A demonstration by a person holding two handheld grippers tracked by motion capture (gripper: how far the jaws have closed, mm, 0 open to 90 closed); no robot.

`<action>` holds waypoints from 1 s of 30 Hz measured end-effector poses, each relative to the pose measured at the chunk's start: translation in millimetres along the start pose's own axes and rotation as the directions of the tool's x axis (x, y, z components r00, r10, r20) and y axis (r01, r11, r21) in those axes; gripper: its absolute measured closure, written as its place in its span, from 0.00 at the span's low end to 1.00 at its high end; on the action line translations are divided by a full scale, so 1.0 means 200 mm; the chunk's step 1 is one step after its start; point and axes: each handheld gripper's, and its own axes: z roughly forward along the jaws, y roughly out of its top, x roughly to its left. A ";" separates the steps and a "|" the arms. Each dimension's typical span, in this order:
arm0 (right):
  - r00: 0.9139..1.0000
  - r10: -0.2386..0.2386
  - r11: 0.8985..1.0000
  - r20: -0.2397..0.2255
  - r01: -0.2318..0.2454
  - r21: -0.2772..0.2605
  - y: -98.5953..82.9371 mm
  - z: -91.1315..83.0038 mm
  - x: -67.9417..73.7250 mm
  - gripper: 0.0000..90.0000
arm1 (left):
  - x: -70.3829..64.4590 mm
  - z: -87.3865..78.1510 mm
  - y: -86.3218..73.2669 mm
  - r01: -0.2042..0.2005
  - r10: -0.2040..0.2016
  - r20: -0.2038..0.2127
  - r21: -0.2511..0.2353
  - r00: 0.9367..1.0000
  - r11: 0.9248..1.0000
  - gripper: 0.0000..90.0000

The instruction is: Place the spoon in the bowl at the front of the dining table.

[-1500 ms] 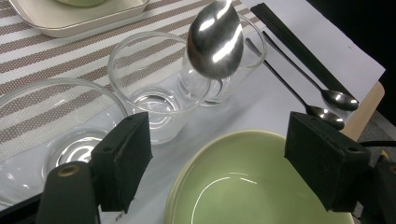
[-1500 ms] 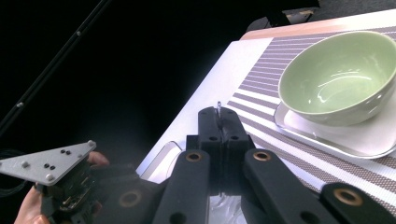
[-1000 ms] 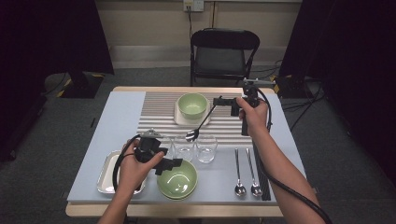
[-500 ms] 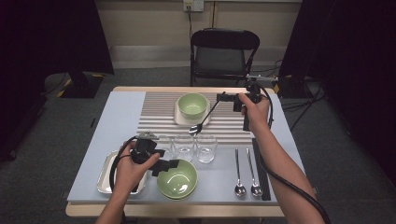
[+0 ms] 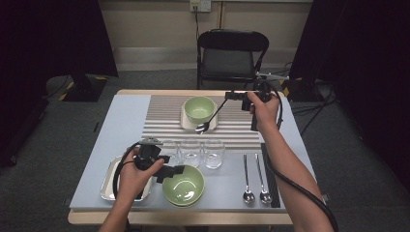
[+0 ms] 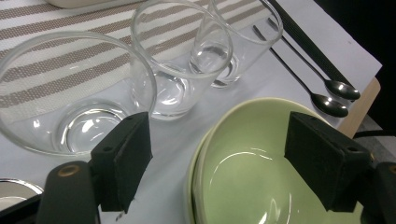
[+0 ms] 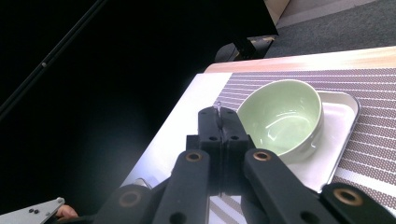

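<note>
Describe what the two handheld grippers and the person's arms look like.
Both the left gripper and the right gripper are black, each with two jaws ending in blocky rectangular pads on arms with brass-coloured rivets. The left carries a grey plate on top. A thick black cable trails from each. The forearms are bare, no sleeves showing.

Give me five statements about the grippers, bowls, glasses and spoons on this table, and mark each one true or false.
1. The right gripper is shut on a spoon. True.
2. The left gripper grips the near bowl. False: its jaws stand open over the bowl's rim, gripping nothing.
3. Three glasses stand in a row between the two bowls. True.
4. The far bowl holds soup. False: it looks empty.
5. Two spoons lie side by side at the table's right. True.
</note>
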 end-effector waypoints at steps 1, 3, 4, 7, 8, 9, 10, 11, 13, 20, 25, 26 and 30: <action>1.000 -0.002 1.000 0.003 0.002 0.001 0.00 0.01 0.00 1.00 | 0.00 0.00 0.00 0.006 -0.006 0.004 -0.004 1.000 1.000 0.25; 1.000 -0.002 1.000 0.005 0.002 0.001 0.01 0.02 0.00 1.00 | 0.00 0.00 0.00 0.001 -0.001 0.002 0.001 1.000 1.000 0.25; 1.000 -0.002 1.000 0.005 0.002 0.000 0.01 0.02 0.01 1.00 | 0.00 0.00 0.00 -0.001 0.001 0.002 0.004 1.000 1.000 0.25; 1.000 -0.002 1.000 0.007 0.002 -0.002 0.02 0.04 0.01 1.00 | 0.00 -0.01 0.00 0.001 -0.001 0.008 0.004 1.000 1.000 0.25; 1.000 -0.002 1.000 0.008 0.002 -0.003 0.02 0.04 0.01 1.00 | 0.00 -0.01 0.00 0.001 -0.001 0.009 0.002 1.000 1.000 0.25; 1.000 -0.003 1.000 0.012 0.003 -0.003 0.03 0.05 0.01 1.00 | 0.00 -0.01 0.00 -0.002 0.002 0.008 0.002 1.000 1.000 0.25; 1.000 -0.002 1.000 0.015 0.003 -0.005 0.03 0.05 0.01 1.00 | 0.01 -0.01 0.00 -0.001 0.001 0.010 0.004 1.000 1.000 0.25; 1.000 0.000 1.000 0.018 0.000 -0.008 0.03 0.06 0.01 1.00 | 0.01 -0.01 0.00 0.004 -0.004 0.013 0.002 1.000 1.000 0.25; 1.000 0.004 1.000 0.021 -0.004 -0.012 0.03 0.07 0.01 1.00 | 0.01 -0.01 -0.01 0.003 -0.003 0.012 0.003 1.000 1.000 0.25; 0.999 0.010 1.000 0.038 -0.009 -0.016 0.05 0.10 -0.01 1.00 | 0.03 -0.01 -0.02 0.010 -0.011 0.021 0.006 1.000 1.000 0.25; 0.999 0.018 1.000 0.043 -0.017 -0.022 0.05 0.13 -0.03 1.00 | 0.04 -0.01 -0.02 0.020 -0.020 0.032 0.002 0.999 1.000 0.25; 0.999 0.022 0.999 0.044 -0.021 -0.023 0.05 0.13 -0.03 1.00 | 0.03 -0.01 -0.02 0.019 -0.019 0.029 0.003 0.999 1.000 0.25; 0.998 0.028 0.999 0.050 -0.026 -0.033 0.06 0.14 -0.05 1.00 | 0.03 -0.01 -0.02 0.022 -0.022 0.020 0.008 1.000 1.000 0.25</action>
